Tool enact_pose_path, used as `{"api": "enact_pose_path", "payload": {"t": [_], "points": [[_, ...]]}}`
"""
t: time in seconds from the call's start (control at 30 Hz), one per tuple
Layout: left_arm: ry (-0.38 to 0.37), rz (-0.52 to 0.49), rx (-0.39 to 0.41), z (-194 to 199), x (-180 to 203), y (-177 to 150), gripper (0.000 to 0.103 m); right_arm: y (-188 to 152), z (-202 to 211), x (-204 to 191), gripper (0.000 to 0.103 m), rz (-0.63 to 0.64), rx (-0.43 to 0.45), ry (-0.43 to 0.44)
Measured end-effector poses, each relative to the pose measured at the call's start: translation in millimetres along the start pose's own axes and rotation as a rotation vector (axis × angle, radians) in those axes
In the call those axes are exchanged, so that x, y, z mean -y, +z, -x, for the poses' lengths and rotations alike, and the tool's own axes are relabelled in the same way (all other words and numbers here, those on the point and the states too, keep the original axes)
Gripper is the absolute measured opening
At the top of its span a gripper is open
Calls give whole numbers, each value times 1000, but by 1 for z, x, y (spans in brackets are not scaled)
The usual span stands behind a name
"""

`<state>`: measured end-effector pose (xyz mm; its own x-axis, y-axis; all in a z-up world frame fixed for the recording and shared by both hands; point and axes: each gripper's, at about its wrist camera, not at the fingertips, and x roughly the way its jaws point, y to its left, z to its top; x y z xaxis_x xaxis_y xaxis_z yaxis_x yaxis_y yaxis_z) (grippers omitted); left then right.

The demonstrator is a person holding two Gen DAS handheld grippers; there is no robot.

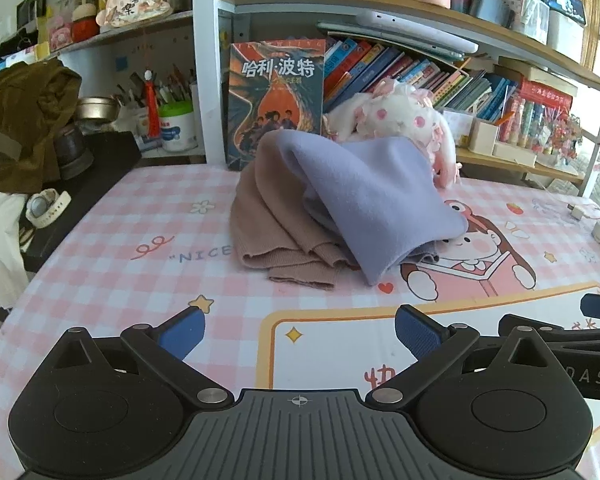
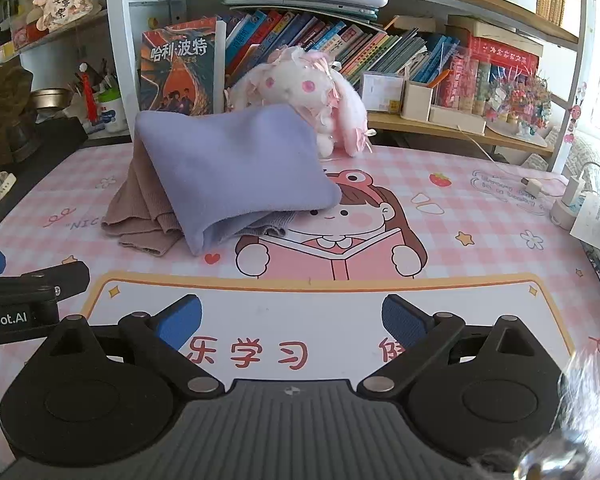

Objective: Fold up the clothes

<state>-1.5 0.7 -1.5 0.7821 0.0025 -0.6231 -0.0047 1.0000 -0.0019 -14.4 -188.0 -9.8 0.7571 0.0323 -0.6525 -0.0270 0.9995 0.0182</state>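
Clothes: lilac garment draped over brown knit, heaped mid-desk; plush rabbit and book noted behind. Left gripper and right gripper jaws held apart, empty.

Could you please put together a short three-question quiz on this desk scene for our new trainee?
1. True or false: the lilac fleece cloth lies partly on top of the dusty-pink knitted garment.
2. Which grippers are open: A) left gripper only, B) right gripper only, C) both?
3. Fill in: the white and pink plush rabbit sits ____ the clothes pile, against the bookshelf.

Key: 1 true; 2 C, both open and empty, short of the pile; 3 behind.
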Motion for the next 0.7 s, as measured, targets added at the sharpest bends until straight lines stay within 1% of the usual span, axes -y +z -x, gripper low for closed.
{"api": "enact_pose_path", "payload": {"t": [0.2, 0.47, 0.7], "points": [[0, 20, 4, 1, -2, -5, 102, 1, 1, 0, 98, 1, -1, -1], [1, 19, -28, -2, -5, 2, 102, -2, -1, -3, 98, 0, -1, -1], [1, 21, -28, -2, -6, 1, 102, -1, 0, -2, 98, -3, -5, 0]]}}
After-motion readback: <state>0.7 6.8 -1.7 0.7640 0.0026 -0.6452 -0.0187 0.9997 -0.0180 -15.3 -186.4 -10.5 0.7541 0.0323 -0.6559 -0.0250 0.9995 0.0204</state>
